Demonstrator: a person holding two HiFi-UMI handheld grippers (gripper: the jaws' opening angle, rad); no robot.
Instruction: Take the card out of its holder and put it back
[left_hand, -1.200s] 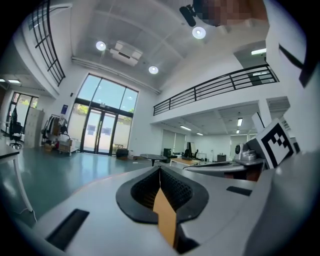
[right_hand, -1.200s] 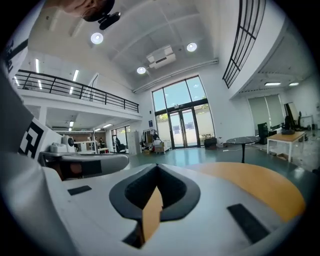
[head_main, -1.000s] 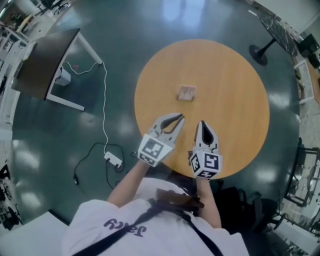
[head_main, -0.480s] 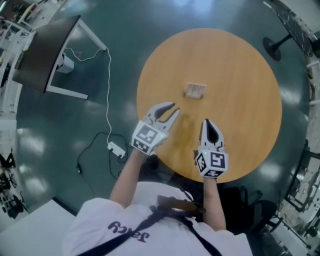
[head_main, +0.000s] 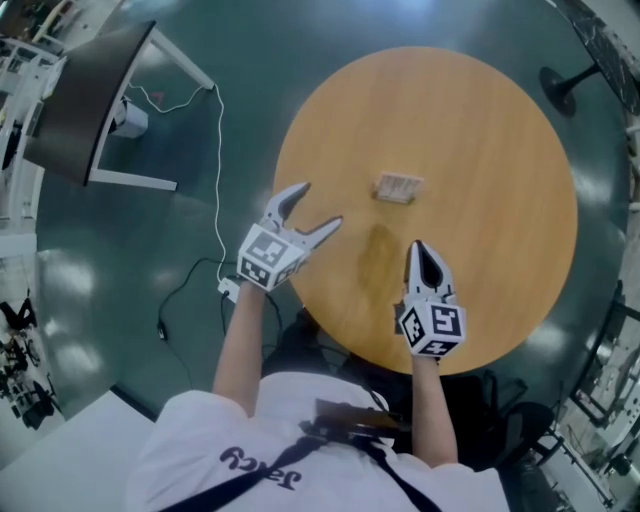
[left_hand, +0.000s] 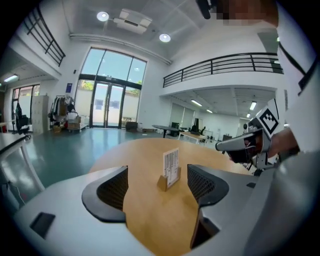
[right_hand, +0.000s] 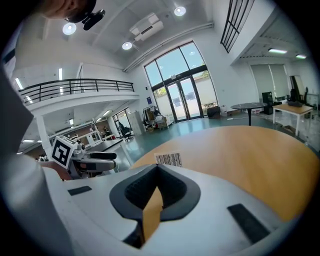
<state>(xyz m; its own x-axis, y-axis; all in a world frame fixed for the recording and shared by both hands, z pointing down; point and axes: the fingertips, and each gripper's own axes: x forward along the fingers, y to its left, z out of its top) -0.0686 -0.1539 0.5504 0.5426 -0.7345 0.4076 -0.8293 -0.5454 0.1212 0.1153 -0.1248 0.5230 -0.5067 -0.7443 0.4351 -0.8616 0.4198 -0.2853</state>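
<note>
My left gripper (head_main: 318, 205) has just been opening. Its jaws are wide apart now with nothing in them, over the left edge of the round table (head_main: 500, 150). My right gripper (head_main: 419, 248) is closed up and empty, nearer me. The card (left_hand: 171, 161) stands upright in its wooden holder (left_hand: 161, 183) mid-table, beyond both grippers.

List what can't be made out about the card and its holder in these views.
- Print on the card: in the left gripper view the lines are too small to read; in the head view it is a tiny patch seen from above.
- Slot of the holder and the card's bottom edge: left gripper view, hidden inside the holder.
- Most of the card and the whole holder: right gripper view, behind the shut right gripper; only the barcoded top shows.
</note>
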